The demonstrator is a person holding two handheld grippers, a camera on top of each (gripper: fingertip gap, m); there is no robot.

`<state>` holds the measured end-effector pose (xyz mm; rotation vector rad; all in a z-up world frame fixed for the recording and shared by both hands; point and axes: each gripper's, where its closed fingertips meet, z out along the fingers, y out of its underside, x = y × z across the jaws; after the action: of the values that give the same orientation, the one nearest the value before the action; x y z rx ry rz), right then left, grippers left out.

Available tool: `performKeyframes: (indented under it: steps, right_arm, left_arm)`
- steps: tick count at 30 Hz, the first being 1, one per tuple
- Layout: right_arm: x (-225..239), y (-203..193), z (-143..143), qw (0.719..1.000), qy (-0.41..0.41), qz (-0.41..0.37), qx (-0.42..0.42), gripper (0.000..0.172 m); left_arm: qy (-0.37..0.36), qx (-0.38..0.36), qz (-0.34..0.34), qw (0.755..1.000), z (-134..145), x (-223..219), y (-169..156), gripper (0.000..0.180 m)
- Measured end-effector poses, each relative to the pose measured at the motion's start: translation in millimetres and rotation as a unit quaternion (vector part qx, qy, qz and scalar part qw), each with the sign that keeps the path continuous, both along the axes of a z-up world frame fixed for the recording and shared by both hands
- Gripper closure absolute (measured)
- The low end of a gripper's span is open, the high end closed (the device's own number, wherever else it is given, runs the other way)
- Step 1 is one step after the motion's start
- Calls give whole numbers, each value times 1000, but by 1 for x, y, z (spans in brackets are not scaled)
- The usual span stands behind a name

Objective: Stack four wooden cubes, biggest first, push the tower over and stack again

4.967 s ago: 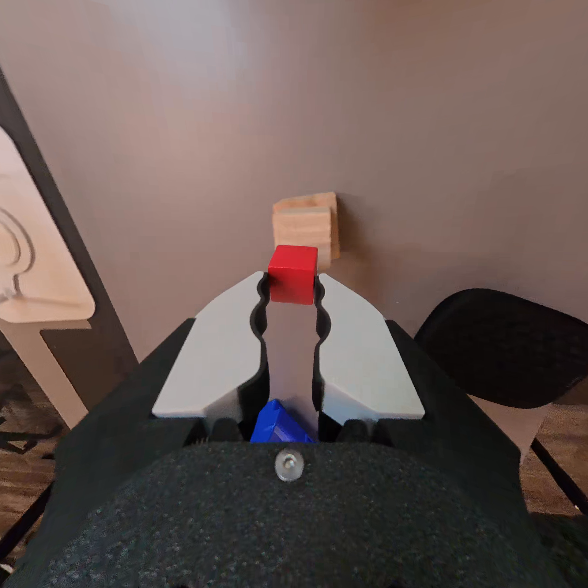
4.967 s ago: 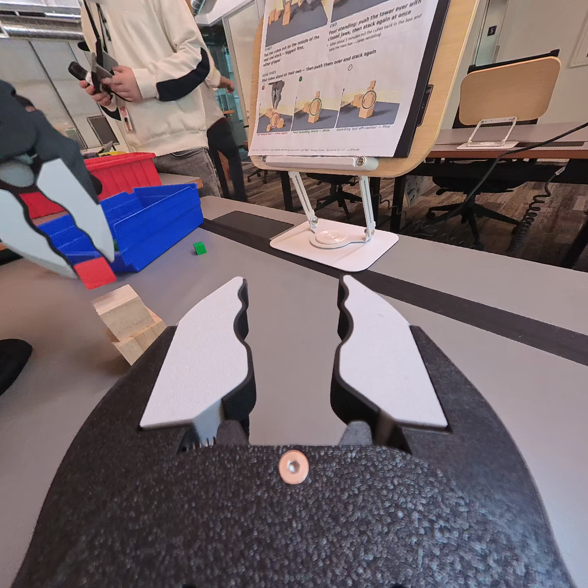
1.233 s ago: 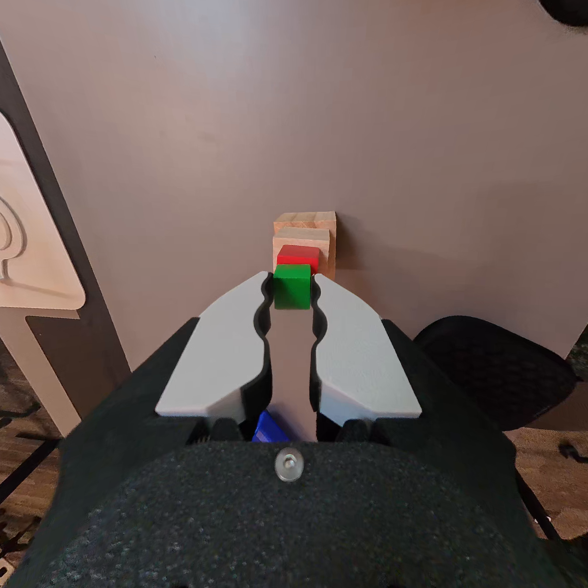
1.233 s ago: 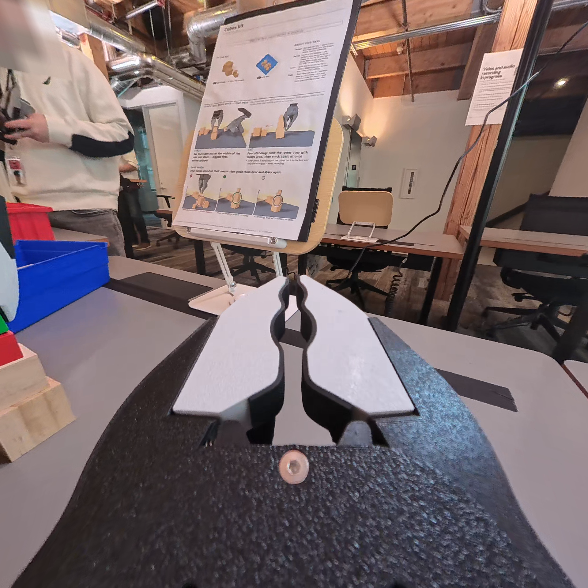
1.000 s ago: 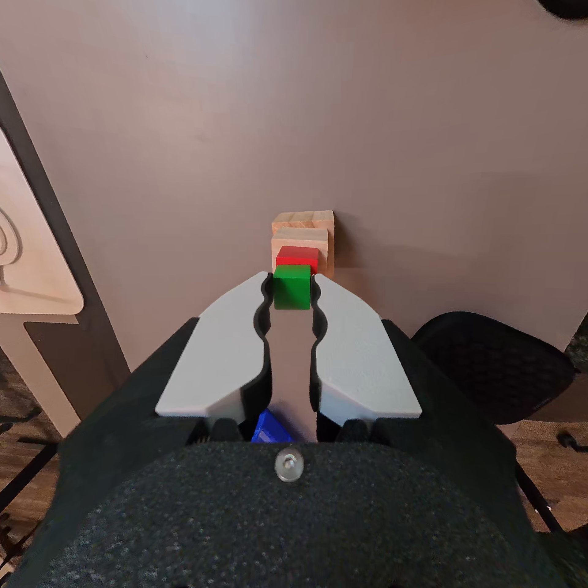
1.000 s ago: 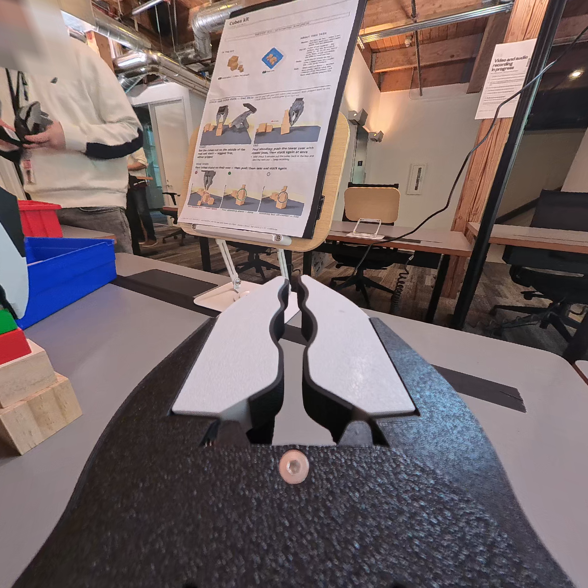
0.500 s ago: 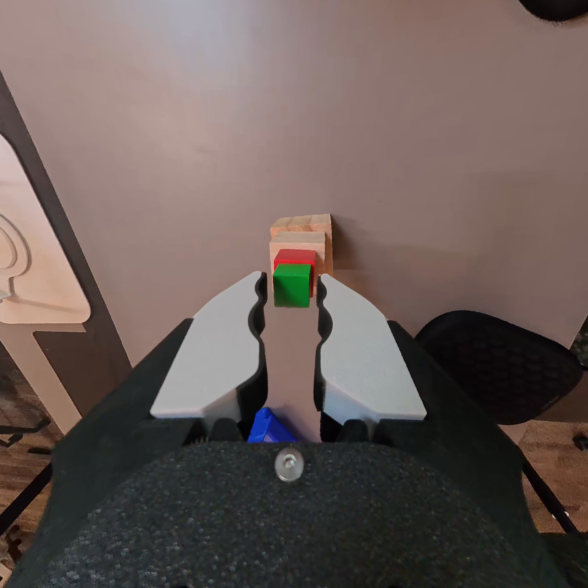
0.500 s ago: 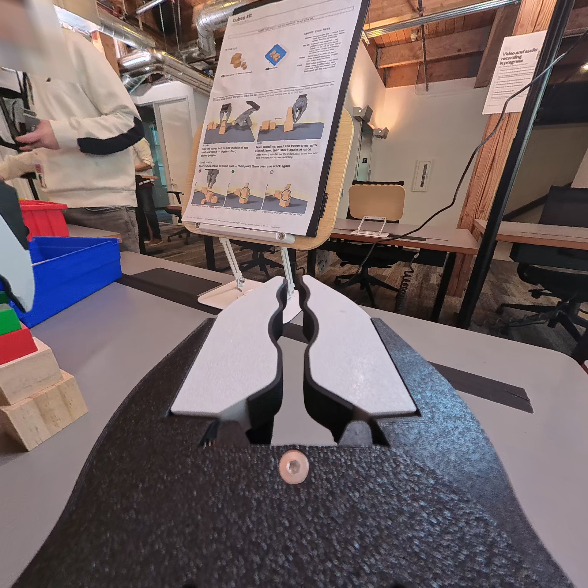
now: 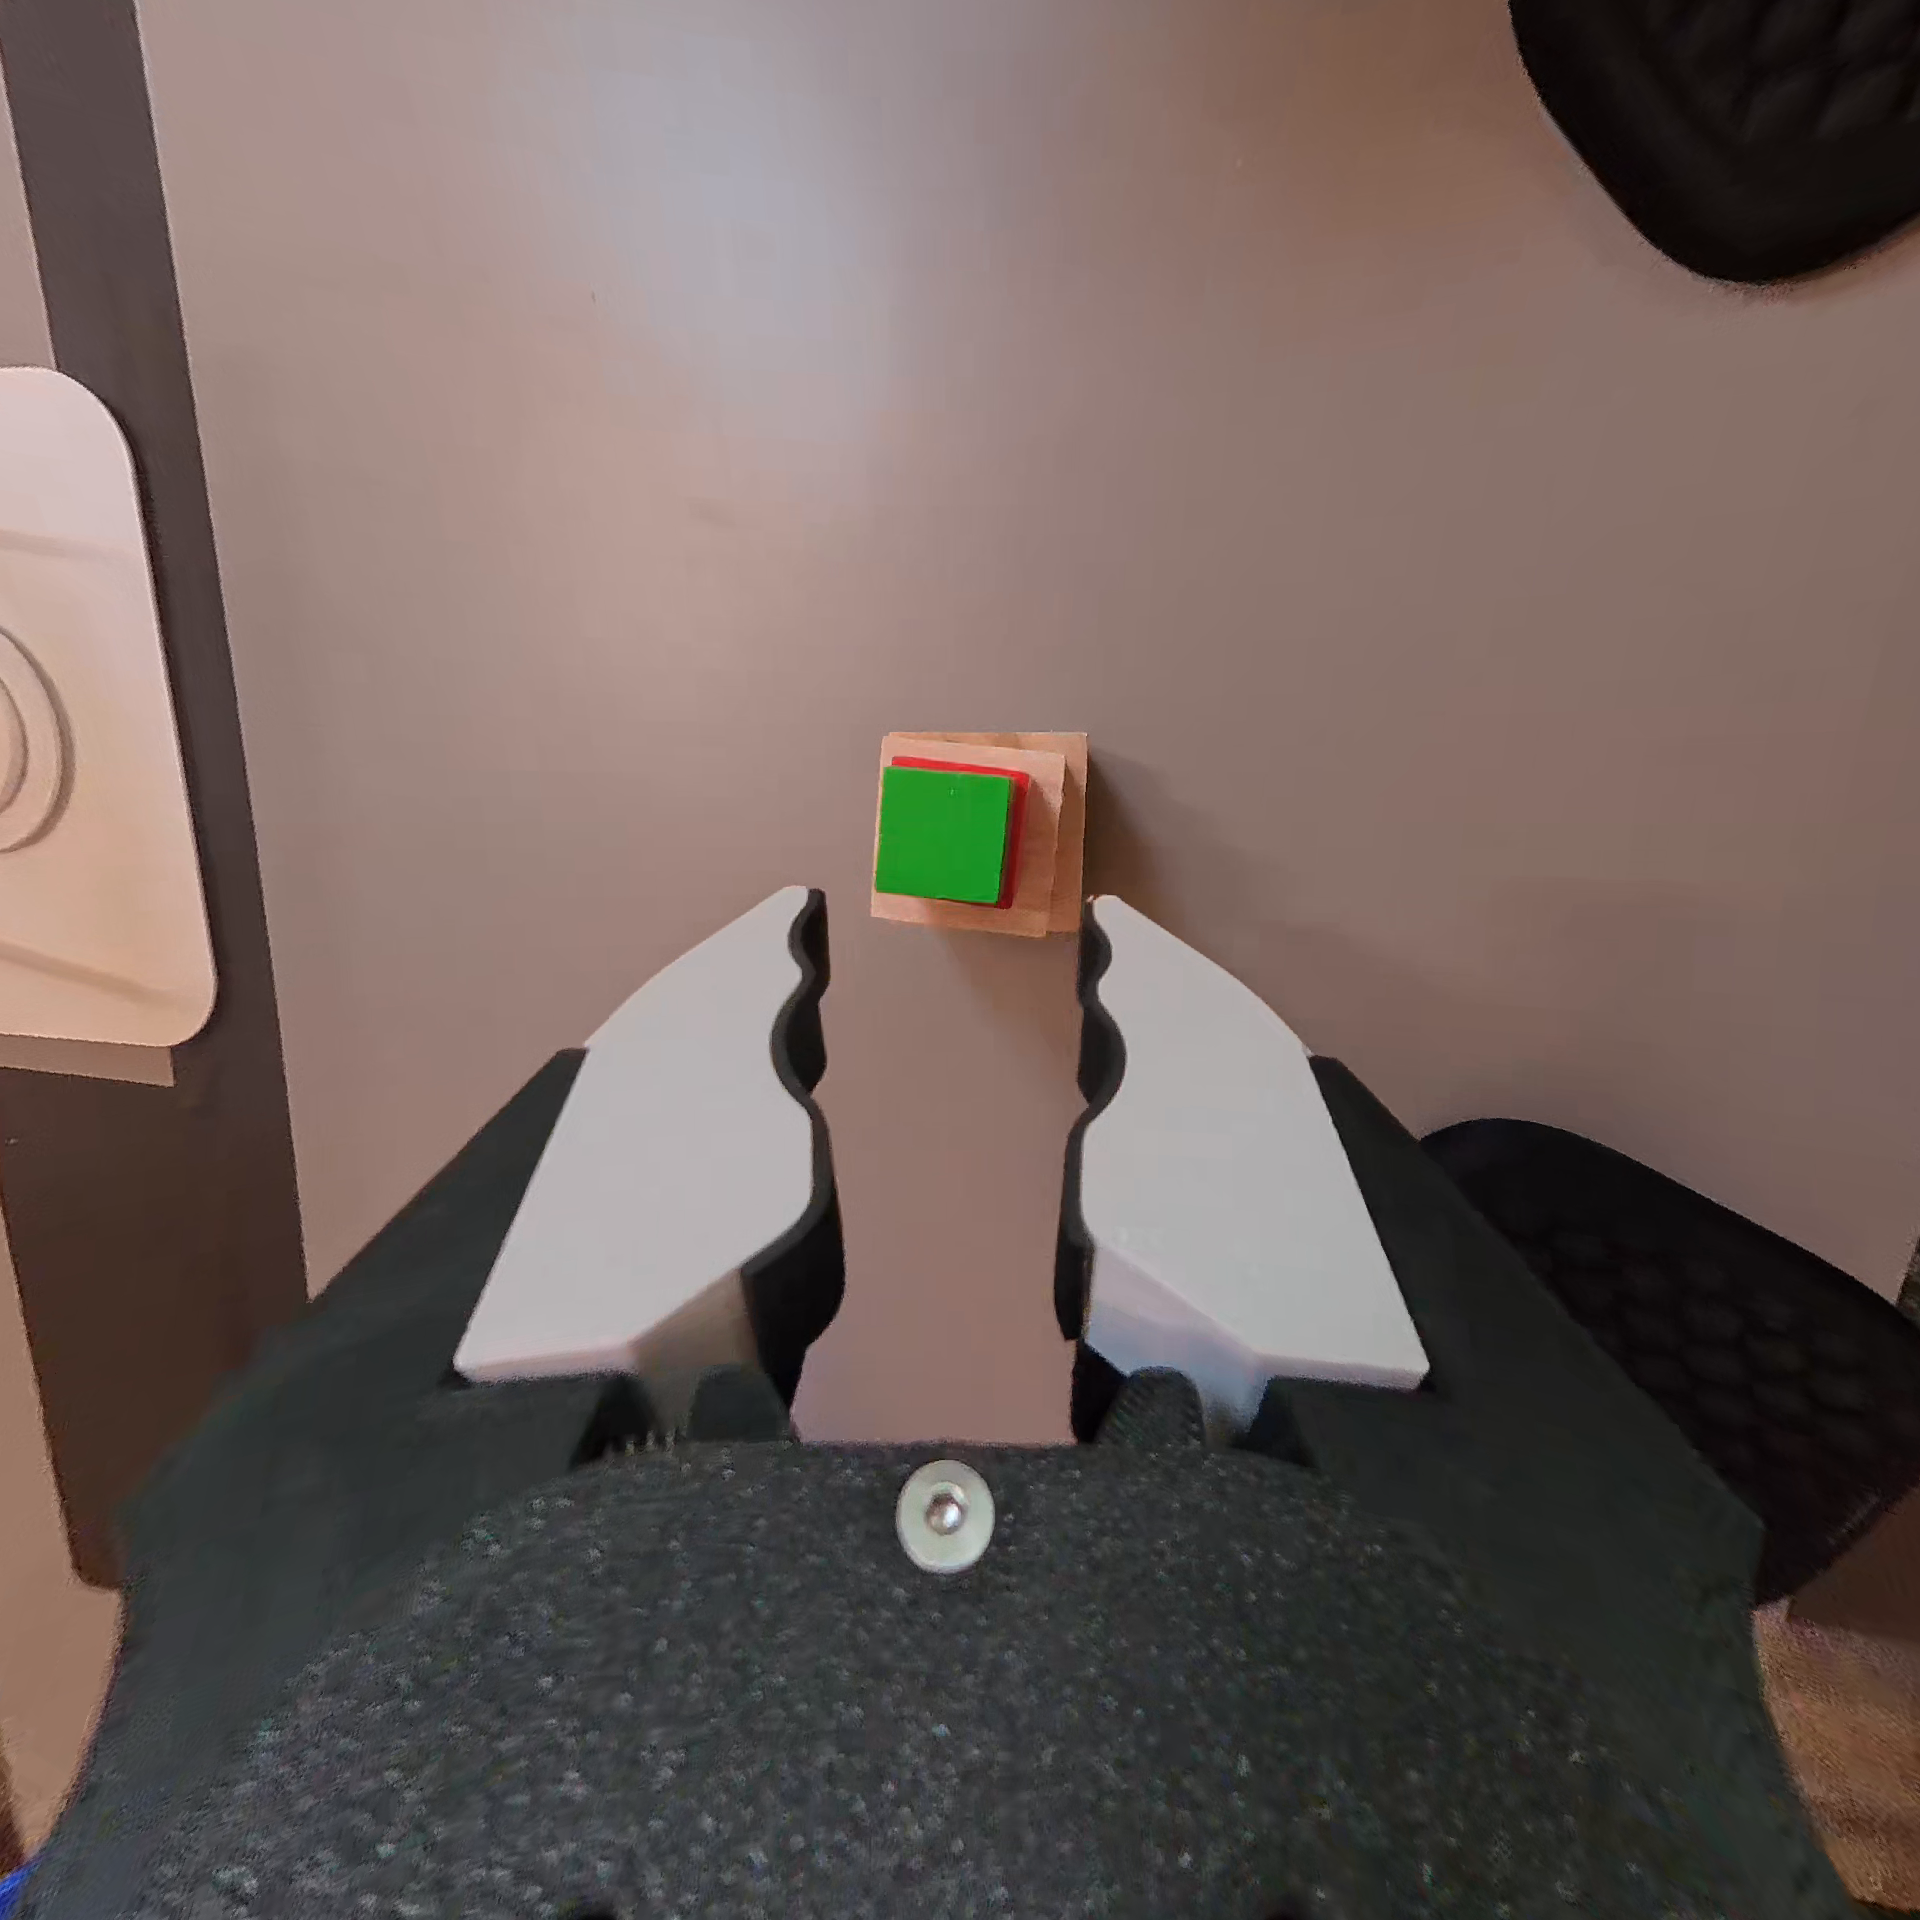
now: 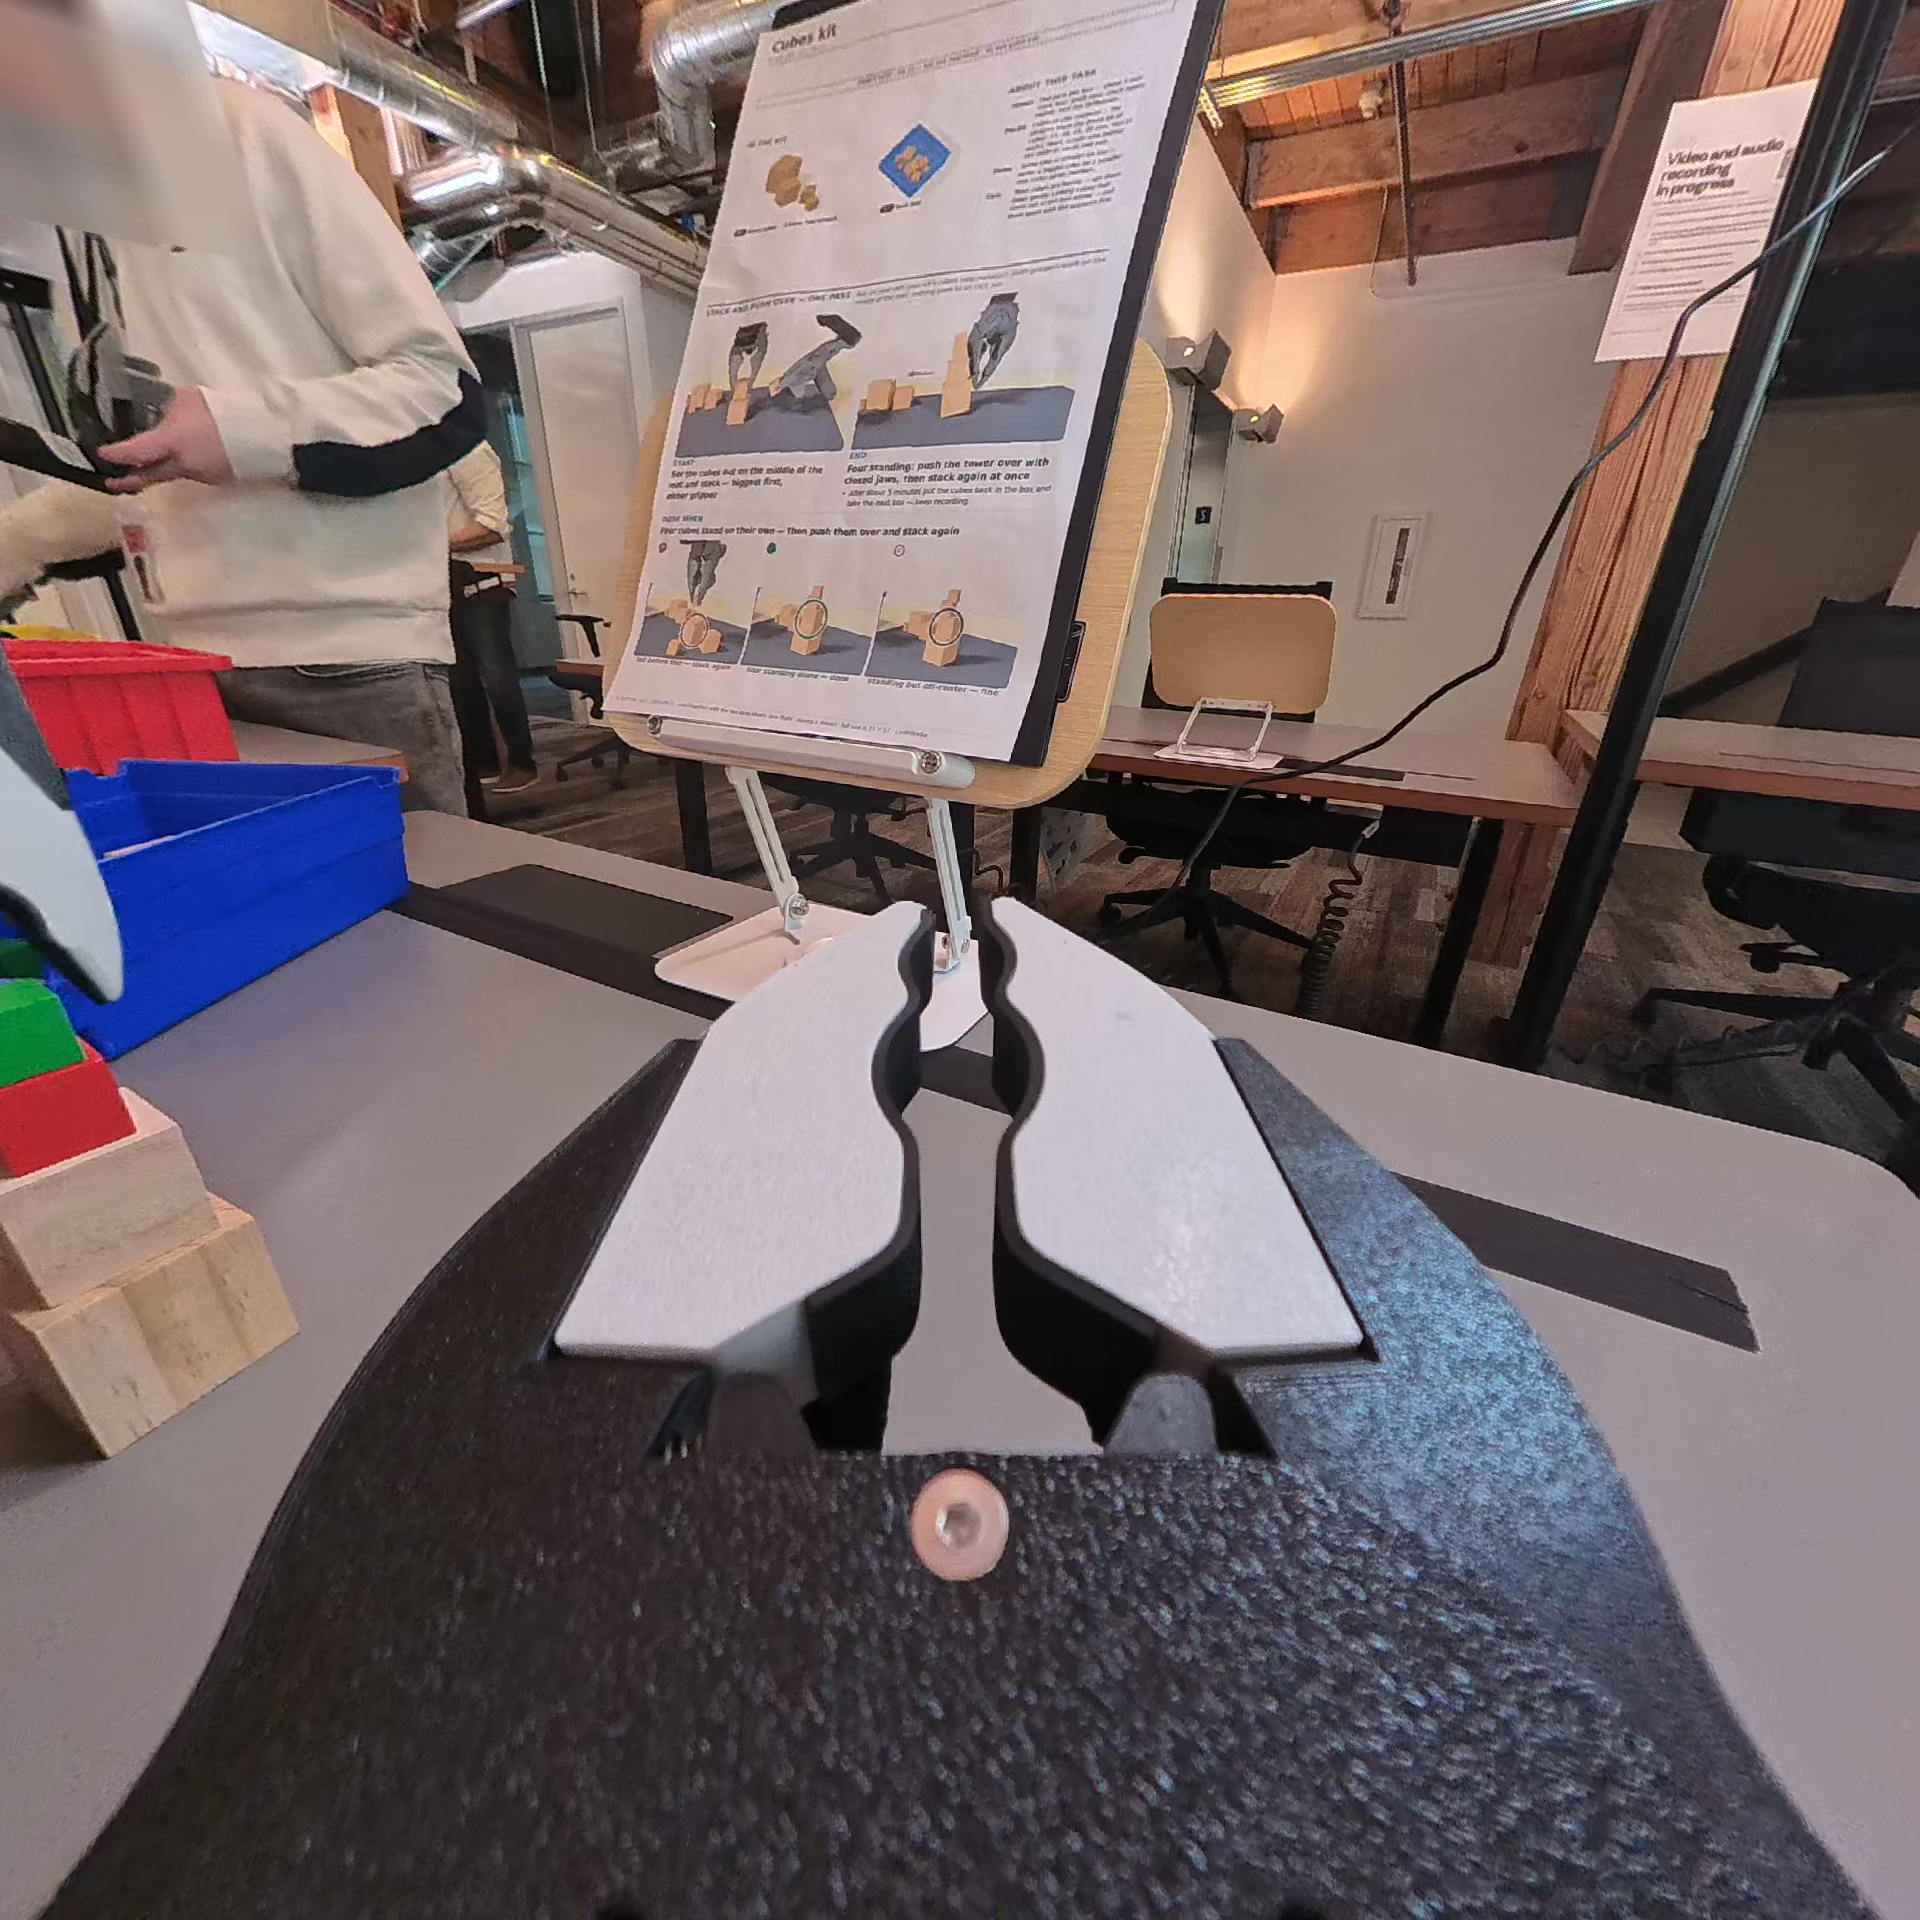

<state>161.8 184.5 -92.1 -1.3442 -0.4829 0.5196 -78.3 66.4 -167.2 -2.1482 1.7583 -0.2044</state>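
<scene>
In the left wrist view I look straight down on a stack: a green cube (image 9: 943, 836) sits on a red cube (image 9: 1018, 842), which sits on a small wooden cube (image 9: 956, 916) over a larger wooden cube (image 9: 1075, 831). My left gripper (image 9: 951, 909) is open and empty above the stack and touches nothing. The right wrist view shows the same stack at the left edge, with the green cube (image 10: 31, 1023), the red cube (image 10: 57, 1117) and the wooden cubes (image 10: 94, 1205), and a finger (image 10: 52, 894) of the left gripper above it. My right gripper (image 10: 951, 914) hovers over the grey table (image 10: 416, 1091), its fingers slightly apart and empty.
A blue bin (image 10: 239, 852) and a red bin (image 10: 125, 707) stand at the back left. A stand holding a printed sheet (image 10: 904, 416) stands at the table's far edge. A person in a cream sweater (image 10: 291, 416) stands behind the bins. Black chairs (image 9: 1714, 135) flank the table. Left tips to right tips: about 30 cm.
My left gripper opened, let go of the green cube on top of the red cube, and rose above the stack. My right gripper's fingers parted slightly and stayed empty.
</scene>
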Motion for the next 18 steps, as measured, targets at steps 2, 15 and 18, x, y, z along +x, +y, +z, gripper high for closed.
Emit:
performKeyframes:
  steps: [2, 15, 18]
  right_arm:
    - [1, 0, 0, 1000, 2, -1, 0, 164]
    - [1, 0, 1, 1000, 1, -9, -3, 165]
    - [1, 0, 2, 1000, 4, -13, -3, 165]
  left_arm:
    - [-32, 6, 6, 999, -4, 0, -1, 136]
    - [-352, 206, 341, 847, 0, -56, 10, 180]
    - [-325, 264, 398, 816, -14, -71, 14, 180]
